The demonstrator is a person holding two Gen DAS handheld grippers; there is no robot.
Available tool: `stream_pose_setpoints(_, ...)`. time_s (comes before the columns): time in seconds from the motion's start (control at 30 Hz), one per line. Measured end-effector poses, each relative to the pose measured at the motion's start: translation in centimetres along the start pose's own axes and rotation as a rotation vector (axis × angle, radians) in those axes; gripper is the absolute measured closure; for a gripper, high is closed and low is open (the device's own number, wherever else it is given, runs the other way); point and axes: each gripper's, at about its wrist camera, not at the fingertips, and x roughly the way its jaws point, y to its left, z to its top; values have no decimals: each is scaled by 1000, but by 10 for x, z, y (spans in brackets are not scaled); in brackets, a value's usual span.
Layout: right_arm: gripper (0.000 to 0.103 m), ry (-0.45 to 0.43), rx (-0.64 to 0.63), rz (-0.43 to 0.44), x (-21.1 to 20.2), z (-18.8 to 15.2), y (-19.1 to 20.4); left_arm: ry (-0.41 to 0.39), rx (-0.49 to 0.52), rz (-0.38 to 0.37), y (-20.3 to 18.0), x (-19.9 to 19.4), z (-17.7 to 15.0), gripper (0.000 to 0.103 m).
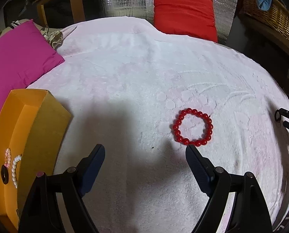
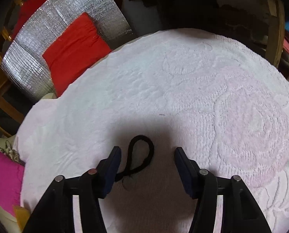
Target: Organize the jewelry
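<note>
Jaws spread wide on the left gripper — a red bead bracelet lies flat on the white towel, just past its right fingertip. At the towel's left edge sits an orange box holding a white bead strand. The right gripper, also open, straddles a black cord loop.

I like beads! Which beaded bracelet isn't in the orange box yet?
The red beaded bracelet, lying on the white towel. The white one and pink one are already inside the orange box.

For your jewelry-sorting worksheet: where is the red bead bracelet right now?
In the left wrist view, the red bead bracelet lies flat on the white towel, just beyond the left gripper's right-hand finger, far from the orange box.
</note>
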Motion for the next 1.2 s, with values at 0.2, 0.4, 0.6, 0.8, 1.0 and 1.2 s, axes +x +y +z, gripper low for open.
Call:
stream_pose_setpoints(0.2, 77, -37, -79, -89, 4, -3, 9, 16, 38, -38, -7, 6, 1, 18)
stream_pose_setpoints(0.4, 94, -52, -132, -101, 2, -8, 18, 24, 59, -133, -18, 14, 6, 18)
stream_pose_setpoints(0.6, 94, 9, -130, 97, -12, -13, 28, 27, 48, -227, -25, 27, 11, 18)
stream_pose_setpoints(0.8, 94, 103, -125, 293, -27, -23, 34, 37, 21, -280, -25, 38, 14, 33)
stream_pose_setpoints(1.0, 94, 153, -156, 315, -32, -34, 41, 14, 42, -280, -28, 35, 13, 69)
stream_pose_setpoints(1.2, 89, 195, -145, 239, -29, -28, 35, 21, 46, -313, -26, 31, 13, 83)
